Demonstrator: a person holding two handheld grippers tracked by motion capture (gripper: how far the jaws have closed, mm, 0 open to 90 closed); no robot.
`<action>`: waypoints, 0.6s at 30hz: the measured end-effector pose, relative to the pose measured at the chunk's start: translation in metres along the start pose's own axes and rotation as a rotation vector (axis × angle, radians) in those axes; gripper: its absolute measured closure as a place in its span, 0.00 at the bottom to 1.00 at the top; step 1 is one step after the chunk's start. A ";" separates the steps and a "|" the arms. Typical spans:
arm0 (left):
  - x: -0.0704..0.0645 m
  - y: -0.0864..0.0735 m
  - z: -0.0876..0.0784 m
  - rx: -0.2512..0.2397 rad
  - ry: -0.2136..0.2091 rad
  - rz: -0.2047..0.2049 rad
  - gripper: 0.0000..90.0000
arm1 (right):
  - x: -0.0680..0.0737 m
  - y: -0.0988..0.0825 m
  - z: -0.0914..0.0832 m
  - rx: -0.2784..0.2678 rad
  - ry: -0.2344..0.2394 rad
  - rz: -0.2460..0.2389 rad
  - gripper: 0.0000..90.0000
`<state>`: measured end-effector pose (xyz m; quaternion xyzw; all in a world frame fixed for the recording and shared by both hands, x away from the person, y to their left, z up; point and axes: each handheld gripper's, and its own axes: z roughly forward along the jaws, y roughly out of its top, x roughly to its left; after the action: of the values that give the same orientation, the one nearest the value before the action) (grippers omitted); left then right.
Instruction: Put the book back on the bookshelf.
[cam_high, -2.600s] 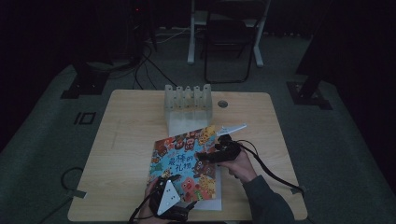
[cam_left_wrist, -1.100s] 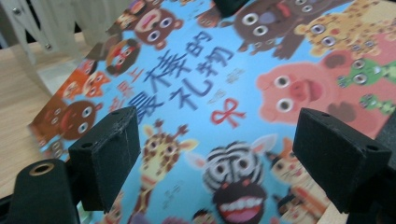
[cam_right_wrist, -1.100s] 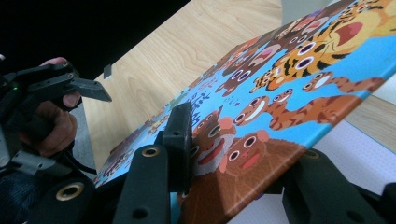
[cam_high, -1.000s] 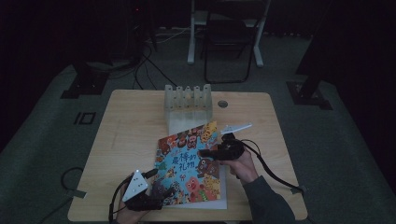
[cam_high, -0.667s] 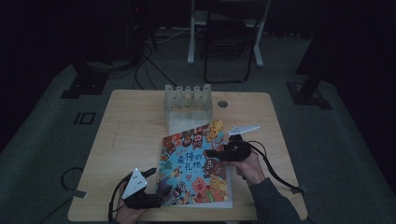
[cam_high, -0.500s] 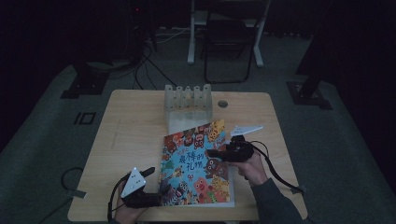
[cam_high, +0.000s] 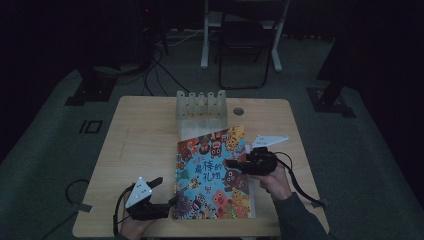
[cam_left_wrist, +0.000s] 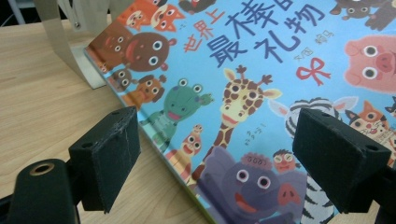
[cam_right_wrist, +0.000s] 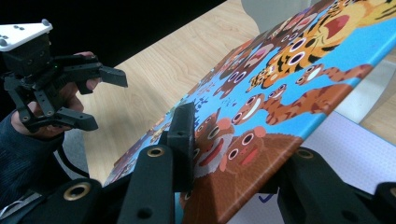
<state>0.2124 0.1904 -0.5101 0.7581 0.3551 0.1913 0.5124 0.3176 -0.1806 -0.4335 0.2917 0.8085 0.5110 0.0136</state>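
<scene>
Near the tabletop's front edge, right of its middle, lies the picture book (cam_high: 215, 175), its blue cover crowded with cartoon animals; large Chinese characters reading 最棒的礼物 run across it, with a smaller line 世界上 above them and a red ribbon bow beneath. The right gripper (cam_right_wrist: 224, 154) is clamped on the cover's right edge, one jaw over the printed face and one beneath, lifting that side so the white page under it shows; its jaws have just been closing on the cover. The left gripper (cam_left_wrist: 229, 172) stands wide apart at the book's front left corner, gripping nothing. Compared with a second ago, the book has swung squarer to the table's front edge. Behind the book, toward the far edge, stands a pale slotted rack (cam_high: 201, 106).
</scene>
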 end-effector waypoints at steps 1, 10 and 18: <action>0.001 0.000 0.000 0.001 0.001 -0.002 0.17 | 0.000 0.000 -0.001 -0.004 -0.002 -0.005 0.74; 0.006 -0.001 0.001 0.024 0.005 -0.020 0.17 | 0.005 0.001 -0.009 -0.031 -0.006 -0.046 0.75; 0.010 0.000 0.002 0.036 0.003 -0.031 0.17 | 0.007 0.003 -0.014 -0.047 -0.008 -0.074 0.75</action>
<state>0.2204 0.1970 -0.5119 0.7612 0.3711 0.1783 0.5011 0.3087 -0.1882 -0.4227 0.2631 0.8064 0.5278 0.0426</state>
